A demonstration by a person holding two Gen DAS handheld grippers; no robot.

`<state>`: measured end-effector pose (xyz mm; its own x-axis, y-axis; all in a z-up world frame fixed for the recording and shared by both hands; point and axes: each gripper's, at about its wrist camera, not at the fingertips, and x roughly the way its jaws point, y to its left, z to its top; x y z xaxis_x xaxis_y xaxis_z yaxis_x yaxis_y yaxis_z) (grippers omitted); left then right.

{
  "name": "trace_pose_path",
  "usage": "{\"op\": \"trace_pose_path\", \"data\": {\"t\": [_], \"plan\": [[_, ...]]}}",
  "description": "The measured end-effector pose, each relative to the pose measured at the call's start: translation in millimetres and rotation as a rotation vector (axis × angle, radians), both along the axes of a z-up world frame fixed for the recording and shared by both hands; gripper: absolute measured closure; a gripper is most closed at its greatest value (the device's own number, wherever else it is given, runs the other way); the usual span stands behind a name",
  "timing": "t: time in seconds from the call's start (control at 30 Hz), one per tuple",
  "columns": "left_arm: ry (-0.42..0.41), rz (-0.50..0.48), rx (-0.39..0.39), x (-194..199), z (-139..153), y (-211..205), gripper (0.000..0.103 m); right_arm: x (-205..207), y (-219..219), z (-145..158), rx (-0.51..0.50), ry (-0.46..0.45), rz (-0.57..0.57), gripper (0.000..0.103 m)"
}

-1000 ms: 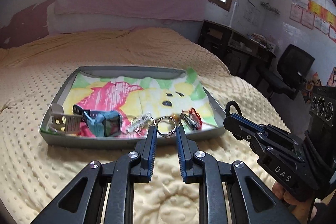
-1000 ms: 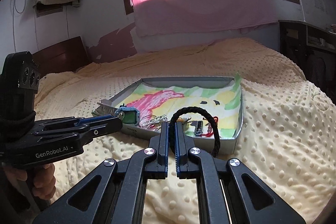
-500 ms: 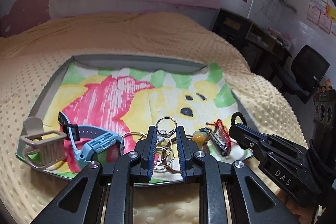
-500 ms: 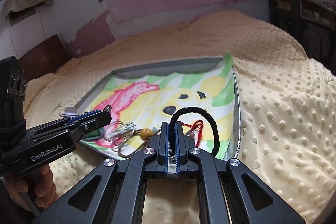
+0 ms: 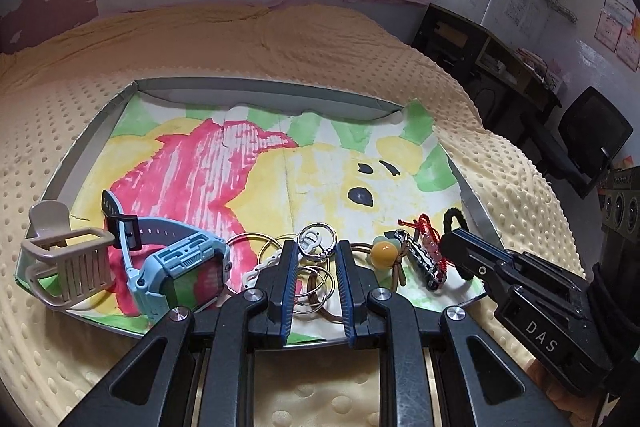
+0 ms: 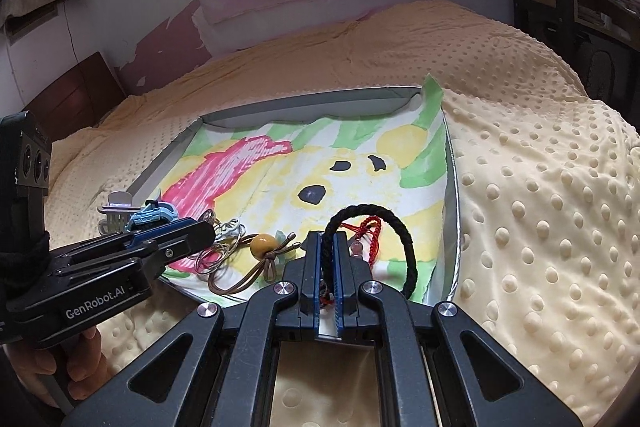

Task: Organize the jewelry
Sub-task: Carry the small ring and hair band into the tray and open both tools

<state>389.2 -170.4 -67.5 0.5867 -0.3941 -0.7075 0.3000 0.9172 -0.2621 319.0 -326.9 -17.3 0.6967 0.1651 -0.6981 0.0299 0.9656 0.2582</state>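
Both grippers have come forward over the tray's near edge since a second ago, when they hung back over the blanket.

From the left wrist, the left gripper [image 5: 316, 259] is spread, its blue-padded jaws straddling a heap of thin metal rings [image 5: 308, 267] without gripping them. The tray [image 5: 256, 85] is shallow grey metal, lined with a painted paper sheet in pink, yellow and green. All the jewelry sits along the tray's near edge: a beige ribbed plastic clip [image 5: 68, 263] at the near left corner, a chunky blue watch [image 5: 180, 267] beside it, the rings at the middle, then an amber bead [image 5: 383, 254] on brown cord and a red cord bracelet [image 5: 430, 239] toward the near right corner.

From the right wrist, the right gripper [image 6: 330, 251] is clamped on a black braided loop [image 6: 376, 247], which stands up stiffly above the tray's near right corner, over the red bracelet.

The step in hand is probably setting the loop down in the tray. It would go best lowered onto bare paper clear of the red cord so they don't tangle. The rings are thin, slippery and interlinked, so the left jaws should close low, on one ring only.
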Motion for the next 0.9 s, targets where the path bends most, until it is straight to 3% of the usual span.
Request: {"op": "trace_pose_path", "data": {"t": [0.37, 0.5, 0.8, 0.9], "plan": [[-0.013, 0.004, -0.018, -3.6, 9.5, 1.6, 0.085, -11.7, -7.2, 2.5, 0.002, -0.025, -0.020, 0.095], [-0.016, 0.006, -0.027, -4.7, 13.5, 3.2, 0.085, -17.3, -8.1, 7.3, -0.007, -0.055, -0.034, 0.074], [-0.050, 0.017, -0.034, -7.0, 25.5, 5.2, 0.085, -26.6, -11.1, 20.3, -0.030, -0.119, -0.068, 0.072], [-0.057, 0.016, -0.036, -8.6, 27.5, 5.8, 0.085, -31.7, -13.6, 26.1, -0.030, -0.153, -0.092, 0.060]]}}
